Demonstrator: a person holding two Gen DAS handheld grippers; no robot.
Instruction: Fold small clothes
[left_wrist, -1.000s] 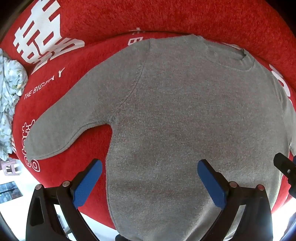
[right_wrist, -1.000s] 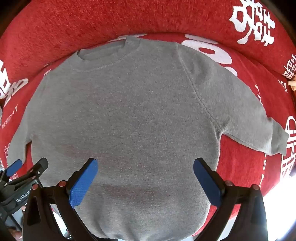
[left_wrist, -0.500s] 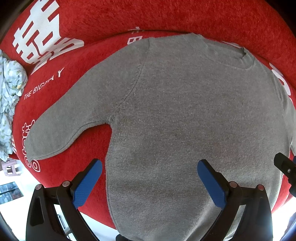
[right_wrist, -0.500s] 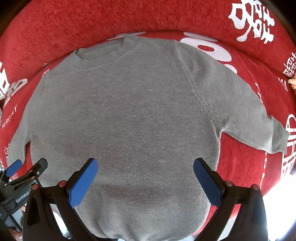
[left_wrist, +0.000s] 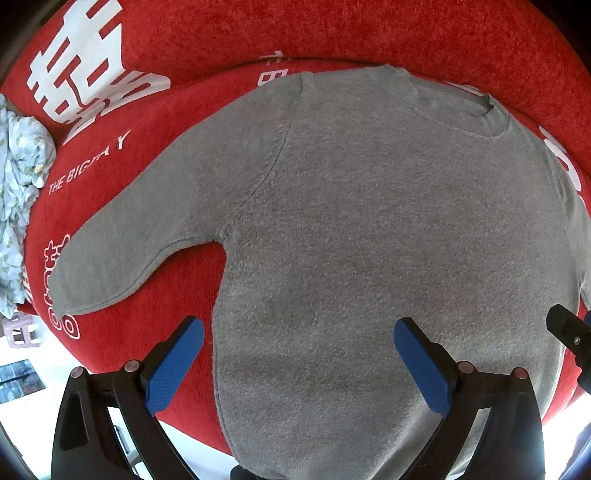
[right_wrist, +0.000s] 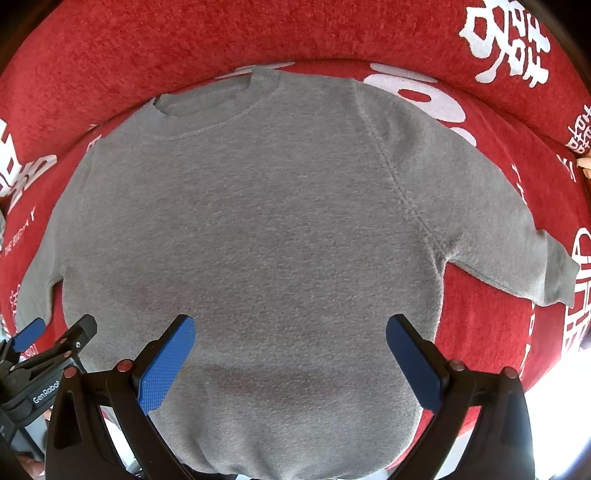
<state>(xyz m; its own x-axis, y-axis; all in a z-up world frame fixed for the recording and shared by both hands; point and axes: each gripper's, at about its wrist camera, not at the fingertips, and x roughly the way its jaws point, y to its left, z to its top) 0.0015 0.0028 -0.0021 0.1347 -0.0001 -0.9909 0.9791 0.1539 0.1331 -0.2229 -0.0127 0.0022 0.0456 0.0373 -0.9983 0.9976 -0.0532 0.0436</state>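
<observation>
A small grey sweater lies flat, front up, on a red cushion with white lettering; its collar is at the far side, both sleeves spread out. It also shows in the right wrist view. My left gripper is open and empty, hovering over the sweater's lower left hem, near the left side seam. My right gripper is open and empty over the lower right of the hem. The left sleeve points down-left; the right sleeve points right.
A crumpled light floral cloth lies at the cushion's left edge. The cushion's raised red back runs along the far side. The left gripper's tip shows at the right wrist view's lower left. Bright floor lies beyond the near cushion edge.
</observation>
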